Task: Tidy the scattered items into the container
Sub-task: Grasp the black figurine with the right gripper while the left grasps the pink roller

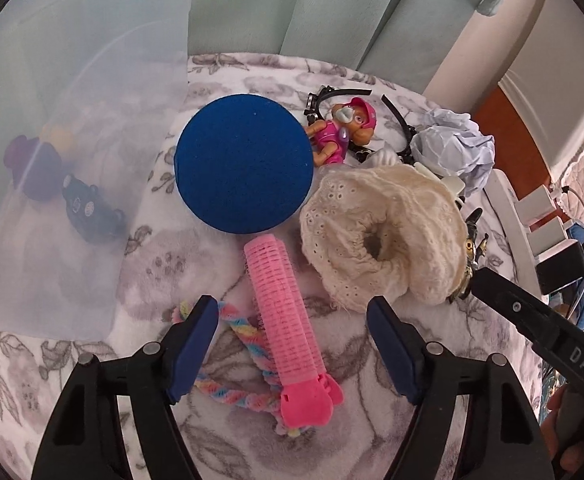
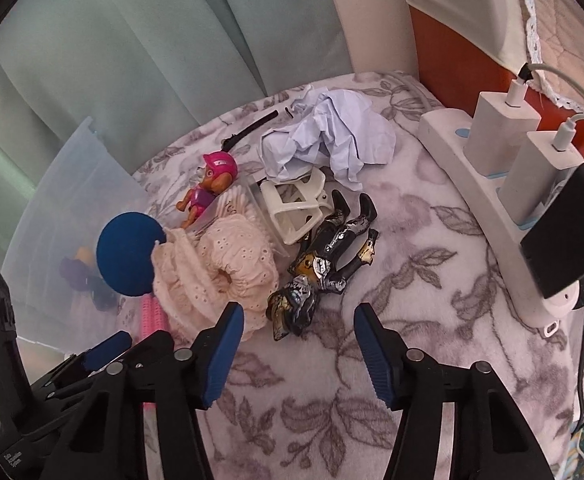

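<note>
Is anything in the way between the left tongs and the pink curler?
No. The left tongs stand open with the pink curler lying right between the pads, nothing on top of it. A pastel twisted cord lies under and beside it, so it might get pinched too.

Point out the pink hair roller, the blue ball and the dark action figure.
pink hair roller (image 1: 282, 308), left wrist view, middle of its ribbed barrel.
blue ball (image 1: 244, 164), left wrist view, centre of its face.
dark action figure (image 2: 319, 266), right wrist view, on its torso.
</note>
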Motion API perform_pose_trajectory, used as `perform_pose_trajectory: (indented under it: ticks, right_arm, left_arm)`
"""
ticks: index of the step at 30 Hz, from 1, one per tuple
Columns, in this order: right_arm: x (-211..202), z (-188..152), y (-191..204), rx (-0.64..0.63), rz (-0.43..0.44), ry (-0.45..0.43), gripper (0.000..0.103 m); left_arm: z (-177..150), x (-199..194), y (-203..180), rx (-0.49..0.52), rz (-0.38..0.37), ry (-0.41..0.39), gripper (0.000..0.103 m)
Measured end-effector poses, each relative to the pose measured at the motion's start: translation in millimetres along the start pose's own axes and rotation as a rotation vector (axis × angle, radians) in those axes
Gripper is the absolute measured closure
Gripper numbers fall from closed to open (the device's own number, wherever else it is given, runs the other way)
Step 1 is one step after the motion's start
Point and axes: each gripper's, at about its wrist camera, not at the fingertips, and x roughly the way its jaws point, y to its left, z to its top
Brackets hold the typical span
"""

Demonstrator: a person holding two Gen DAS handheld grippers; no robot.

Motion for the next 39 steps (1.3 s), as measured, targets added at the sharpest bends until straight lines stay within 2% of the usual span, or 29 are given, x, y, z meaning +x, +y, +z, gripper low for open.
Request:
perform_pose_trajectory:
  ticks: [2, 5, 10, 17, 27, 34, 39]
  right_arm:
    - [5, 2, -3, 0.013, -0.005, 0.003, 0.045]
    - [12, 6, -5, 0.029, -0.010, 0.009, 0.048]
    - [21, 10, -8, 0.039, -0.005, 0.015, 0.051]
    - [30, 15, -7, 0.045, 0.007, 0.015, 0.054]
    - [41, 23, -10, 0.068, -0.001, 0.016, 0.053]
    - [40, 25, -10, 0.070, -0.016, 0.008, 0.059]
    - [34, 25, -12, 0.084, -0.015, 0.003, 0.063]
  left_arm:
    - [1, 2, -2, 0.008, 0.002, -0.003, 0.027]
    - [3, 6, -2, 0.014, 0.005, 0.003, 0.037]
    - [5, 11, -2, 0.013, 0.002, 0.011, 0.040]
    - [7, 20, 1, 0.002, -0.009, 0.033, 0.051]
    - [7, 30, -5, 0.034, 0.017, 0.031, 0.052]
    - [4, 31, -9, 0.054, 0.037, 0.018, 0.054]
    - [3, 29, -8, 0.053, 0.051, 0.021, 0.069]
